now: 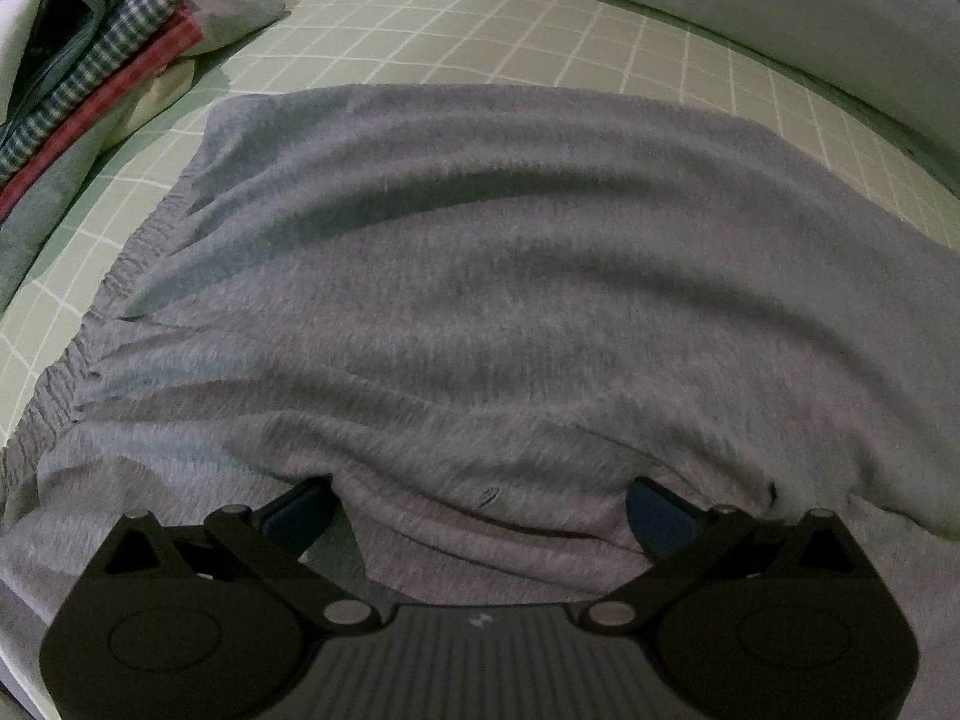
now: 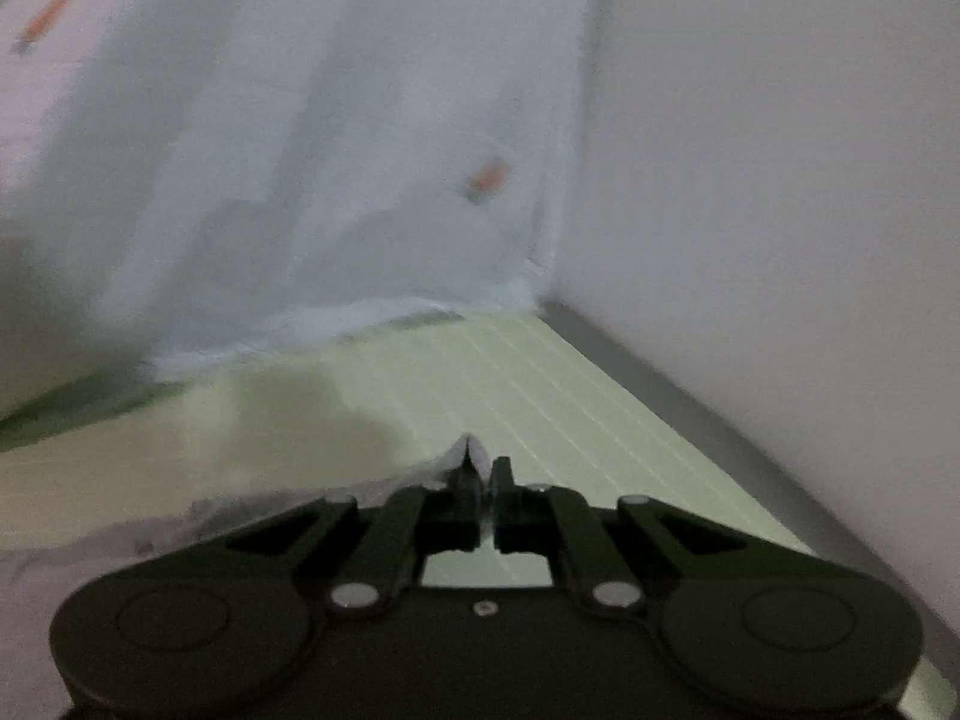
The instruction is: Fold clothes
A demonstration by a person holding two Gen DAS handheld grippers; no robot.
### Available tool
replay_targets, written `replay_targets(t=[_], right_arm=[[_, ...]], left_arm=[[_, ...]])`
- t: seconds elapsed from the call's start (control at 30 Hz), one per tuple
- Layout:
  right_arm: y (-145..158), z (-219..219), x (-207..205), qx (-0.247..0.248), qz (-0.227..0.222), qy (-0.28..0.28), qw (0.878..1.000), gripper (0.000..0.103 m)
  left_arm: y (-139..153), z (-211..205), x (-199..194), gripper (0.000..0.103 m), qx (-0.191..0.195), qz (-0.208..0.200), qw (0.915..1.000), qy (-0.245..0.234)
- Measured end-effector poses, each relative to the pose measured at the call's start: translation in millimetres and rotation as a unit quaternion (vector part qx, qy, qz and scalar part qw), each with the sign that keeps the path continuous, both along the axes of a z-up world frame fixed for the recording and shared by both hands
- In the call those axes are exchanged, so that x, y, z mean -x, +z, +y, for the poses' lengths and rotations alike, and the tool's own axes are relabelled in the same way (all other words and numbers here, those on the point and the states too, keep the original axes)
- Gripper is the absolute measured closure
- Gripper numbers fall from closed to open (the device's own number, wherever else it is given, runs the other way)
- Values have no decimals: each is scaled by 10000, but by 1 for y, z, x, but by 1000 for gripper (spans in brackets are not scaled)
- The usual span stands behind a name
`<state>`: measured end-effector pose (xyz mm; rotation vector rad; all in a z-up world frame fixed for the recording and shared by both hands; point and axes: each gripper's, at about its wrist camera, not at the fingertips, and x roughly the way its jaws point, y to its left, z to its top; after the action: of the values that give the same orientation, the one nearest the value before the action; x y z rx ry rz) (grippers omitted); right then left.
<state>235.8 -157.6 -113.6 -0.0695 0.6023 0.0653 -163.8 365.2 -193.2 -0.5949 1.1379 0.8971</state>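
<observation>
Two grippers: left gripper [image 1: 480, 501] spread wide, holding nothing; right gripper [image 2: 483, 474] pinched on a corner of the grey garment [image 1: 480, 276].
Garment: spread on the green checked sheet [image 1: 480, 24], waistband left.
Technique: close left on the near edge, then lift both corners level.

A grey garment [image 1: 480, 276] lies spread and softly wrinkled across a green grid-patterned bed sheet [image 1: 480, 24], its gathered elastic edge on the left; one corner is lifted in the right wrist view.
</observation>
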Motion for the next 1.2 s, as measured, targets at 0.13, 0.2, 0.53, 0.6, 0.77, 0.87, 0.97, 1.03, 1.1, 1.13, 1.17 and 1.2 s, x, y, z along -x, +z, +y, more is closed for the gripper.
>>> replay_targets(t=[0.13, 0.2, 0.53, 0.6, 0.77, 0.87, 0.97, 1.03, 1.1, 1.13, 1.17, 1.2], right_arm=[[-31, -16, -3, 127, 777, -388, 9961, 87], [-37, -19, 0, 90, 884, -461, 9950, 65], [-50, 21, -54, -65, 828, 434, 9956, 17], [-65, 26, -81, -138, 972, 467, 9941, 22], [-84, 27, -127, -476, 1332, 569, 9883, 52], [-82, 37, -139, -246, 1351, 1033, 9851, 100], [-66, 44, -151, -83, 1166, 1498, 9818, 102], [-46, 42, -162, -122, 810, 1419, 9865, 102], [-29, 28, -176, -554, 513, 982, 9923, 102], [-25, 23, -181, -635, 449, 754, 9941, 100], [-24, 20, -184, -626, 477, 580, 9952, 95], [-24, 17, -188, -609, 515, 411, 9960, 88]], left_arm=[[1, -1, 0, 0, -11, 14, 10000, 55], [1, -1, 0, 0, -7, 29, 10000, 91], [2, 0, -1, 0, 69, 98, 9995, 280], [2, 0, 0, 0, 111, 103, 9993, 349], [2, 0, 1, 0, 168, 82, 9987, 478], [2, 0, 1, 0, 174, 57, 9984, 539], [2, 0, 2, 0, 180, 29, 9980, 606], [3, 0, 2, 0, 184, 13, 9977, 650], [5, 0, 1, 0, 188, 14, 9975, 685], [6, 1, 0, 0, 191, 16, 9974, 692], [6, 1, 0, 0, 197, 18, 9974, 695], [6, 1, 0, 0, 202, 19, 9974, 695]])
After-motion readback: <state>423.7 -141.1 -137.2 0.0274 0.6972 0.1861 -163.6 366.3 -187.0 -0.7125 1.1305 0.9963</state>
